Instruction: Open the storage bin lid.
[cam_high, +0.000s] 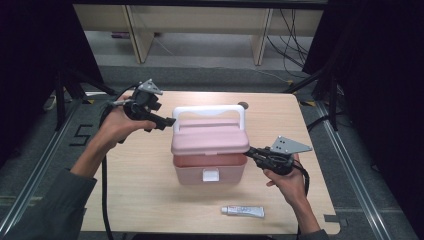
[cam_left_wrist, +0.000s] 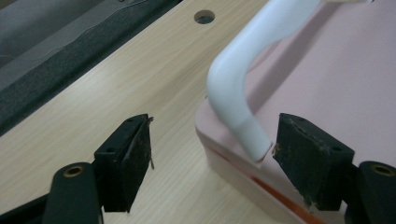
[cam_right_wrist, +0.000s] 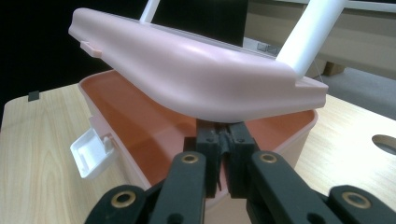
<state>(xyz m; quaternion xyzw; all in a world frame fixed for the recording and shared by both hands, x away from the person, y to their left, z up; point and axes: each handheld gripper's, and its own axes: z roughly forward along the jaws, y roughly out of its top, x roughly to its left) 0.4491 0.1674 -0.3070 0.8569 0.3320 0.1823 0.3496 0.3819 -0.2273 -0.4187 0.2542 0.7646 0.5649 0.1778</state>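
Nearest the camera in the high view, a small white tube (cam_high: 243, 211) lies on the table (cam_high: 140, 190) by its front edge, apart from the work. Behind it stands the pink box (cam_high: 210, 169) at mid-table, its white front latch (cam_high: 210, 175) hanging released. The right gripper (cam_high: 254, 151) is at the box's right side; the right gripper view shows its fingers (cam_right_wrist: 211, 142) pressed narrow together under the edge of the pink lid (cam_right_wrist: 187, 74), propping it up. Whether they pinch the lid's rim or merely bear it from below cannot be told. The lid is tilted, part-raised, with the reddish interior exposed beneath. Farther back, the left gripper (cam_high: 169, 121) sits at the lid's rear left corner, fingers (cam_left_wrist: 126, 158) wide, straddling the foot of the white handle (cam_left_wrist: 243, 88) without contact.

Judgement: unlatching done, lid partly lifted; full opening remains.
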